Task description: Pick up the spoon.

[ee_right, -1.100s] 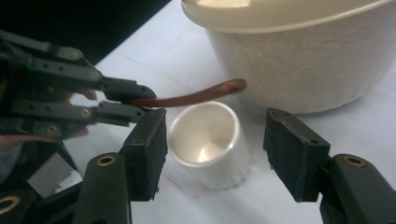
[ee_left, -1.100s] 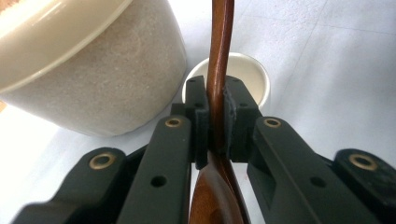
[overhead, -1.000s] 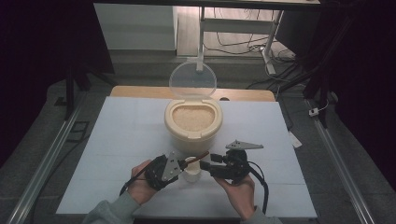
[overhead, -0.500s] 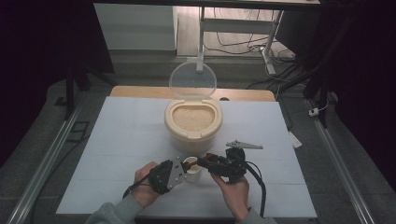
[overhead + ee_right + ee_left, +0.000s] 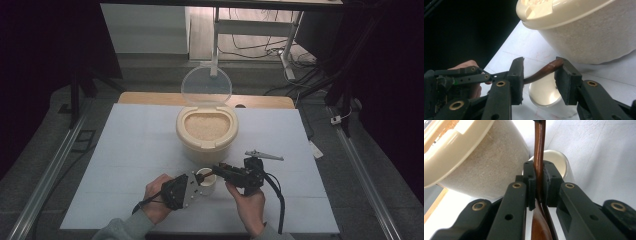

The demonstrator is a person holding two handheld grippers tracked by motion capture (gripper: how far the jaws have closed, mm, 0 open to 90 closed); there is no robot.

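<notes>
A round cream container (image 5: 205,131) of rice stands mid-table with its clear lid (image 5: 206,86) raised. A small white cup (image 5: 206,184) sits just in front of it. My left gripper (image 5: 538,185) is shut on the handle of a brown wooden spoon (image 5: 539,150), which reaches over the cup (image 5: 560,162). My right gripper (image 5: 539,72) is open, its jaws either side of the spoon's end (image 5: 544,70), which touches the right-hand pad above the cup (image 5: 545,93). In the high view the left gripper (image 5: 192,184) and right gripper (image 5: 222,171) meet over the cup.
The container's wall (image 5: 589,37) rises close behind both grippers. A white mat (image 5: 125,165) covers the table, with a wooden edge (image 5: 150,98) at the back. Metal rails (image 5: 50,170) run along both sides of the table. The left gripper (image 5: 461,77) also appears in the right gripper view.
Both hands have shifted slightly nearer each other at the cup. The left gripper has stayed shut on the spoon.
</notes>
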